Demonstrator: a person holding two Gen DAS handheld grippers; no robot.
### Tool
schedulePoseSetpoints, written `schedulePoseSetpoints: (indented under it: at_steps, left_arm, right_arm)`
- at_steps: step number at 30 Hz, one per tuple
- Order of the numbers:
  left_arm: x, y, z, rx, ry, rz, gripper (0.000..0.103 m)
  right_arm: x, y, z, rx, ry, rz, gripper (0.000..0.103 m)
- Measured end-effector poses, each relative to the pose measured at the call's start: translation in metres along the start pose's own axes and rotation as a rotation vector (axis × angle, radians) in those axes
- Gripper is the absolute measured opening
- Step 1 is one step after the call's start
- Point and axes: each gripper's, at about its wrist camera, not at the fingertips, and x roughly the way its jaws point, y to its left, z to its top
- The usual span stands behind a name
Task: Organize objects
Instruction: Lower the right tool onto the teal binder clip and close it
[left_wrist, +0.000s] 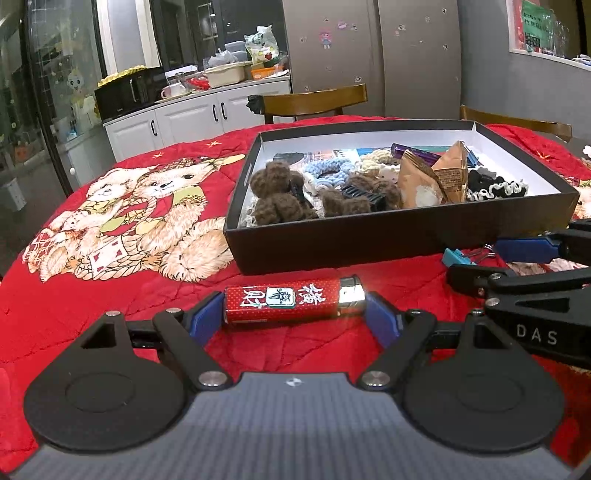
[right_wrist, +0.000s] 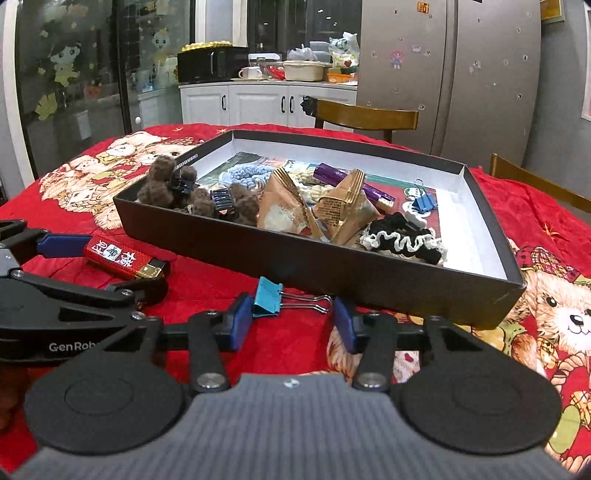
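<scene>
A red lighter (left_wrist: 291, 301) with white characters lies on the red cloth between the blue pads of my left gripper (left_wrist: 293, 317); the pads touch both its ends. It also shows in the right wrist view (right_wrist: 123, 260). A teal binder clip (right_wrist: 284, 301) lies between the fingers of my open right gripper (right_wrist: 293, 321), close to the left pad, with a gap at the right pad. It also shows in the left wrist view (left_wrist: 461, 256). A black box (left_wrist: 369, 240) with a white inside sits just beyond both; it also shows in the right wrist view (right_wrist: 332, 266).
The box holds brown pom-pom clips (left_wrist: 280, 195), scrunchies (right_wrist: 402, 236), gold snack packets (right_wrist: 332, 210), a purple tube (right_wrist: 351, 184) and a blue clip (right_wrist: 424, 203). Wooden chairs (left_wrist: 314, 99) stand behind the table. The red bear-print cloth (left_wrist: 122, 210) covers the table.
</scene>
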Motion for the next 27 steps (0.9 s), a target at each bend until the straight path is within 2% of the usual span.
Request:
schedulePoseSetpoints:
  at_steps: [5,6,7,12,14,16,17,19,21,23,25,27]
  left_arm:
    - [-0.001,0.0,0.0,0.003,-0.002,0.002,0.085]
    - [-0.001,0.0,0.0,0.002,-0.001,0.001,0.085]
    - [-0.001,0.0,0.0,0.0,-0.001,0.0,0.085]
    - [-0.001,0.001,0.0,-0.007,-0.001,-0.008,0.085]
    - [-0.001,0.0,0.0,-0.005,-0.002,-0.005,0.085]
    - [-0.001,0.0,0.0,-0.003,-0.002,-0.004,0.085]
    - [-0.001,0.0,0.0,-0.003,-0.002,-0.004,0.085]
    - [-0.001,0.001,0.0,-0.004,-0.002,-0.005,0.085]
    - [0.0,0.0,0.0,-0.006,0.0,-0.006,0.085]
    - [0.0,0.001,0.0,-0.007,0.001,-0.007,0.085]
    - [0.0,0.001,0.0,-0.013,0.003,-0.001,0.085]
    - [0.0,0.003,0.0,-0.023,0.006,-0.009,0.085]
  right_arm:
    - [-0.001,-0.001,-0.001,0.008,-0.005,0.006,0.05]
    - [-0.002,-0.002,-0.001,0.013,-0.008,0.009,0.047]
    - [-0.003,-0.003,-0.001,0.018,-0.01,0.014,0.018]
    - [-0.004,-0.001,-0.003,0.015,-0.009,0.019,0.019]
    - [-0.004,0.0,-0.003,0.008,-0.008,0.01,0.023]
    - [-0.004,-0.004,-0.002,0.027,-0.008,0.008,0.044]
    - [-0.004,-0.007,-0.002,0.045,-0.009,0.007,0.057]
    - [-0.005,-0.013,-0.003,0.079,-0.016,0.005,0.075]
    - [-0.003,-0.017,-0.001,0.105,-0.014,0.0,0.076]
    - [0.002,-0.019,0.002,0.11,-0.002,0.019,0.082]
    - [0.005,-0.016,0.003,0.108,0.005,-0.005,0.08]
    - [0.007,-0.011,0.003,0.083,0.013,-0.028,0.071]
